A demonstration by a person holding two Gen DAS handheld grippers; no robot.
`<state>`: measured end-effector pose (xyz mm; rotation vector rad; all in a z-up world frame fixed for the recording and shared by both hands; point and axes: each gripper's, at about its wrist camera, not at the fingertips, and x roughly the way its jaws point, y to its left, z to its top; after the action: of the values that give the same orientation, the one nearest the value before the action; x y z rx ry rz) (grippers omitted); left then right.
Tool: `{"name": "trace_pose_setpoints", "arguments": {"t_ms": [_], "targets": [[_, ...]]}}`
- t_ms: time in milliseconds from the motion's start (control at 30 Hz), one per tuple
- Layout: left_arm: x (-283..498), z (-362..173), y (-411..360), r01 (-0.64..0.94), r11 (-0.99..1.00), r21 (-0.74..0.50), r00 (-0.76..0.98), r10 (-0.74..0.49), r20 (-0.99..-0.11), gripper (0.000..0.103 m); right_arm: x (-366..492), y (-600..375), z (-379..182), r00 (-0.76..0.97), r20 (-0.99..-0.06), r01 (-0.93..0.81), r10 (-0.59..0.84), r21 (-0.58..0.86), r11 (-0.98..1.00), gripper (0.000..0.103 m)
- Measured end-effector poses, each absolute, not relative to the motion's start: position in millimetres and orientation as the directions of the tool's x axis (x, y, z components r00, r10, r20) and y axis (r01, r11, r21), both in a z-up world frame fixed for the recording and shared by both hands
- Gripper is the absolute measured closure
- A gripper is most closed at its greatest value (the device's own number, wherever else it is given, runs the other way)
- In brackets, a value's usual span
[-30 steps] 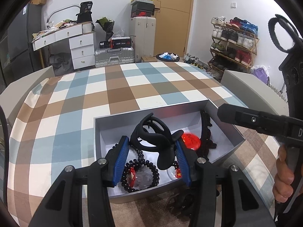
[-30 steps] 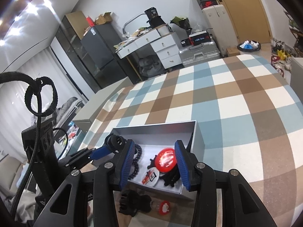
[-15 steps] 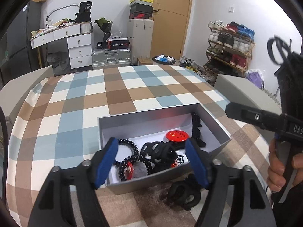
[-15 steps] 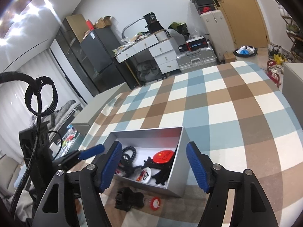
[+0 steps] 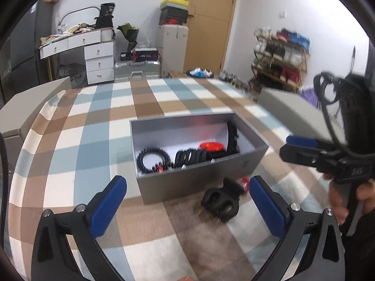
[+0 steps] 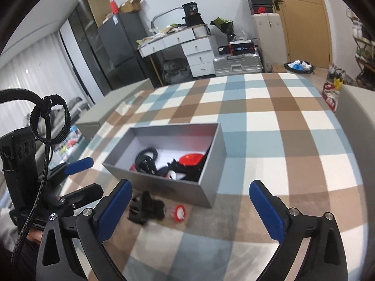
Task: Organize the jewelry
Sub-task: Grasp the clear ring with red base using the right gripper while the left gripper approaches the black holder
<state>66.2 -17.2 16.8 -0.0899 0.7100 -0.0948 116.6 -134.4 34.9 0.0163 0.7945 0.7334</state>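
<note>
Both the left gripper [image 5: 187,201] and right gripper [image 6: 191,205] are held wide open and empty above the black hair claw [image 5: 221,201] outside the grey box [image 5: 199,182], presumably for pickup.

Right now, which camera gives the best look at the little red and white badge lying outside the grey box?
The right wrist view: the badge lies in the open, whole, beside the black clip. In the left wrist view the badge is only a blurred red sliver behind that clip.

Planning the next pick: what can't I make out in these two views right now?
- Black clip outside the gray box: motion-blurred in both views, shape unclear.
- Small red piece beside it: left tool's finger partly hides it.
- Box contents: near wall cuts off the lowest items.
</note>
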Motion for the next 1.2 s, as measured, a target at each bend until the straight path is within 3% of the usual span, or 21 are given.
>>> {"name": "trace_pose_setpoints", "arguments": {"t_ms": [400,933,1200], "targets": [[63.9,8.1,-10.3,0.069,0.996,-0.054,0.726,-0.087,-0.682,0.001,120.5,-117.6,-2.2,0.395,-0.761,-0.612,0.514,0.2,0.765,0.002],[65.8,4.9,11.0,0.009,0.996,-0.085,0.713,-0.066,-0.698,0.001,117.1,-95.3,-19.4,0.403,-0.808,-0.605,0.429,0.117,0.788,0.002],[65.0,6.6,13.9,0.012,0.996,-0.089,0.713,-0.071,-0.698,0.001,105.5,-70.1,-26.5,0.466,-0.818,-0.608,0.338,-0.017,0.794,0.002]]}}
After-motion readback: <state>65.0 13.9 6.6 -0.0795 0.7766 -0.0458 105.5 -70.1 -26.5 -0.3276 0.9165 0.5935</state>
